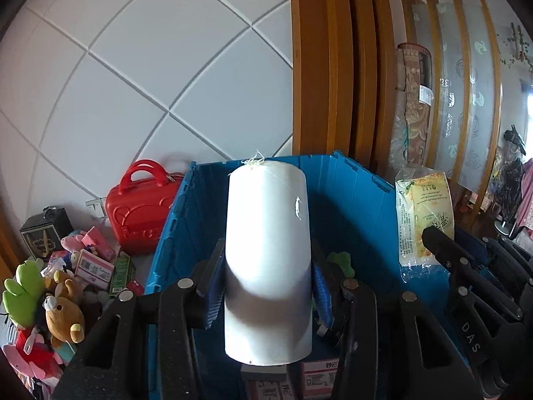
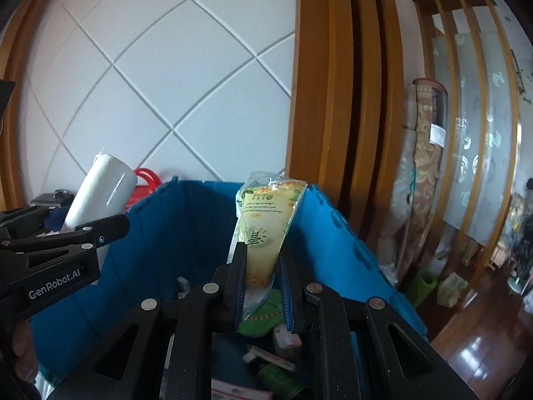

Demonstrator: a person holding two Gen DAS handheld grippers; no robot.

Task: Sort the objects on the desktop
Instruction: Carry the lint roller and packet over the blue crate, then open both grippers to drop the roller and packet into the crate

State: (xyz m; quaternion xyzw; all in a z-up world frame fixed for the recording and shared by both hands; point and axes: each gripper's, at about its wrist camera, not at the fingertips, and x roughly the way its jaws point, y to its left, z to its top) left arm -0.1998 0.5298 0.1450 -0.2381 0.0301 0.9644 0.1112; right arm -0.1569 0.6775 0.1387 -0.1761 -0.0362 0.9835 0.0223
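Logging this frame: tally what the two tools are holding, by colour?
White: 1, the white cylinder in the left tool
Yellow: 1, the yellow packet in the right tool
Total: 2, both above the blue crate

Blue plastic crate (image 1: 363, 200) holding small boxes (image 2: 286, 340) and green items, red case (image 1: 140, 210), plush toys (image 1: 63, 313) beside it

I see a glossy plain white cylinder (image 1: 268, 260) against the solid blue plastic crate (image 1: 359, 200). My fingers (image 2: 235, 276) are black with blue ribbed pads. The clear plastic packet (image 2: 263, 226) carries a pale yellow label with green print. Behind it are a bright red hard case (image 1: 140, 213), a white diamond-tiled wall (image 1: 150, 66) with grey grout, and an orange-brown wooden door frame (image 2: 333, 100).
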